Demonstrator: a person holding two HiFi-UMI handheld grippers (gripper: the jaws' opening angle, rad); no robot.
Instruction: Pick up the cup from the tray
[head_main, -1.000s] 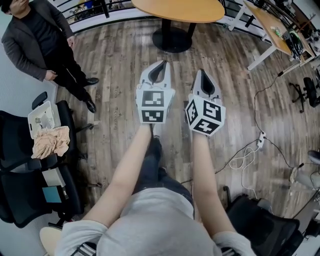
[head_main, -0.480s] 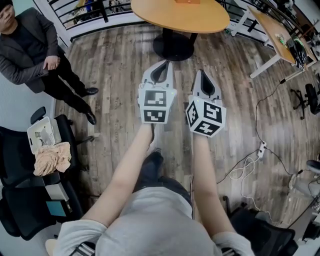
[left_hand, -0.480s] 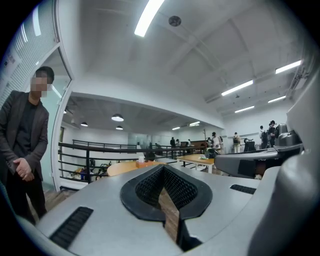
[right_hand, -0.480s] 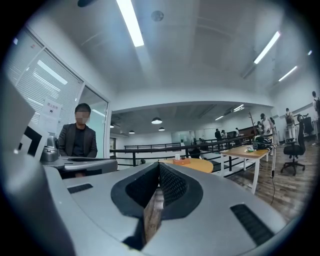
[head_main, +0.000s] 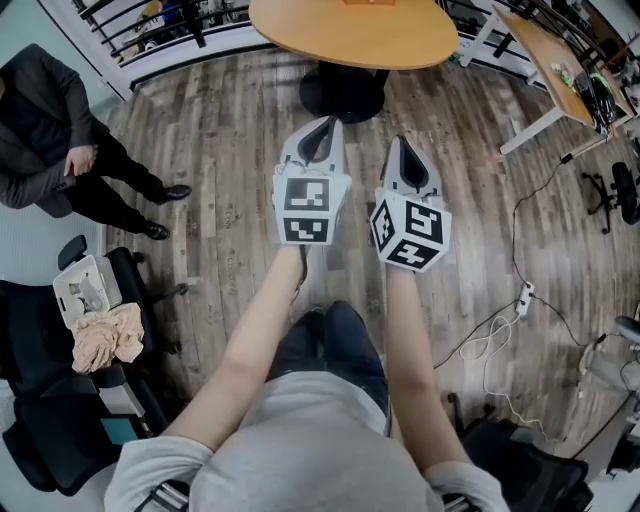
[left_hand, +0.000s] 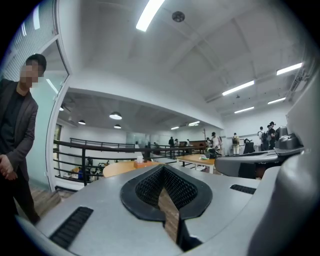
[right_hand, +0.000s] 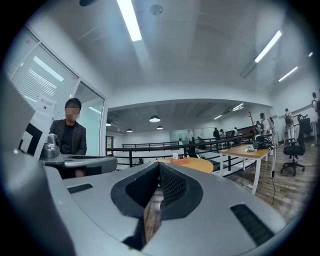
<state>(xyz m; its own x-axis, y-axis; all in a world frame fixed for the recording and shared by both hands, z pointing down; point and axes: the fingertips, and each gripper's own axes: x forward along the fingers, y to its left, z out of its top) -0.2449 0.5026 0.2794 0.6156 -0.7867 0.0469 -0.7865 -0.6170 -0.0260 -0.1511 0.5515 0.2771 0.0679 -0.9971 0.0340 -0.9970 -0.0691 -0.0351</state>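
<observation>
Left gripper and right gripper are both clenched on nothing, held level short of the round table. On the table, the cup stands in an orange tray. This looks like the approach; next, reach the table and open one gripper's jaws around the cup.

A grey-brown wood-plank floor runs to a black metal railing. A round light-wood table stands on a black pedestal base. A rectangular white-legged desk is at right and black office chairs at left. Long white strip lights cross the pale ceiling.
</observation>
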